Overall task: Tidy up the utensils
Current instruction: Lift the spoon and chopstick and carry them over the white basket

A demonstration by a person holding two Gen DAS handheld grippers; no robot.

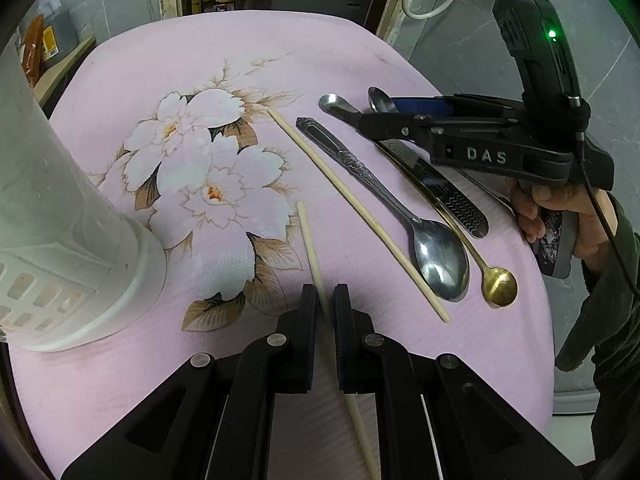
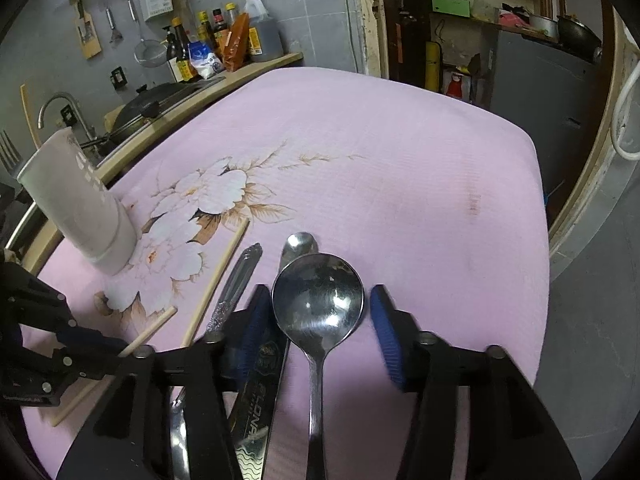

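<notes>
My left tongs (image 1: 326, 300) pinch a chopstick (image 1: 310, 248) near the white utensil holder (image 1: 80, 240). Right tongs (image 2: 318, 312), jaws wide, straddle a steel spoon (image 2: 318, 300) on the desk (image 2: 400, 160); closing off-centre could flick it away.

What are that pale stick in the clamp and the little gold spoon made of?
The chopstick looks like bamboo or light wood: matte, cream, no shine. The gold spoon looks like metal with a gold-coloured finish: its bowl gleams. Whether it is plated or brass is unclear.
</notes>
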